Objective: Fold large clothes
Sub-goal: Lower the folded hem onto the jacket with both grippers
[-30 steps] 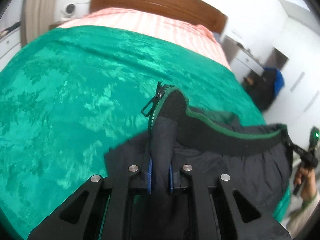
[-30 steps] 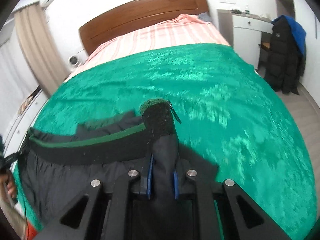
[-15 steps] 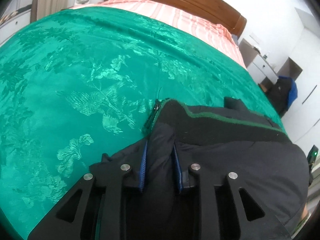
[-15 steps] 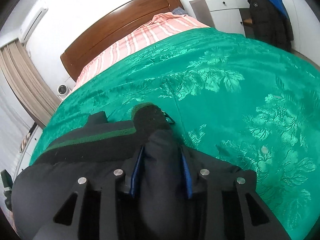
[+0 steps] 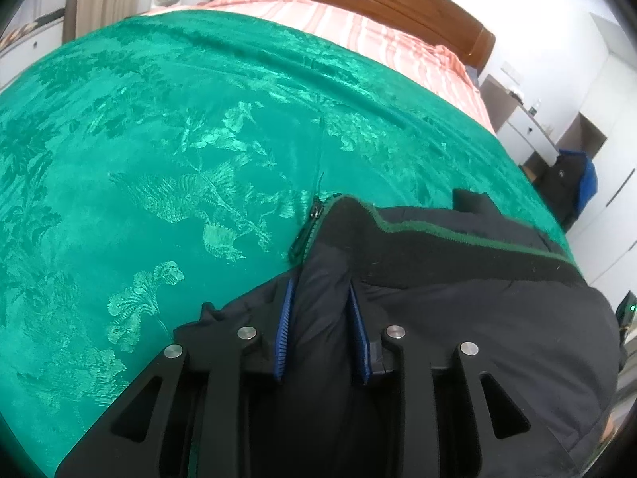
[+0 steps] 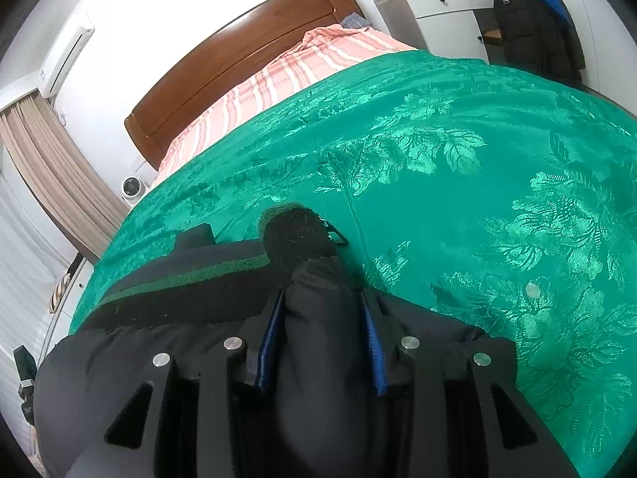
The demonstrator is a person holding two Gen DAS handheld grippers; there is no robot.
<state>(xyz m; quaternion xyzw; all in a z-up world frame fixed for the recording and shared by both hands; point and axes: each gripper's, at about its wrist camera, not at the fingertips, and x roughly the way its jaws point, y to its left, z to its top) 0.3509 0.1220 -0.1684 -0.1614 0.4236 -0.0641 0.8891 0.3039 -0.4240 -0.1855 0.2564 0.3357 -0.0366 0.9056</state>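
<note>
- Lowered since the earlier frame, the dark padded jacket with green-edged collar [image 5: 458, 302] lay on the green floral bedspread [image 5: 159, 159].
- Left gripper [image 5: 320, 298] and right gripper [image 6: 322, 310] had just been opening; jacket folds sat between slackened jaws.

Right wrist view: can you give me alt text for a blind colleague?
The right hand-held gripper, its jaws just opened, straddles a fold of a dark jacket lying on a green bedspread. The jacket's fleece collar points toward a wooden headboard.

Both grippers [image 5: 320, 328] [image 6: 320, 344] parted — apparently slack.
</note>
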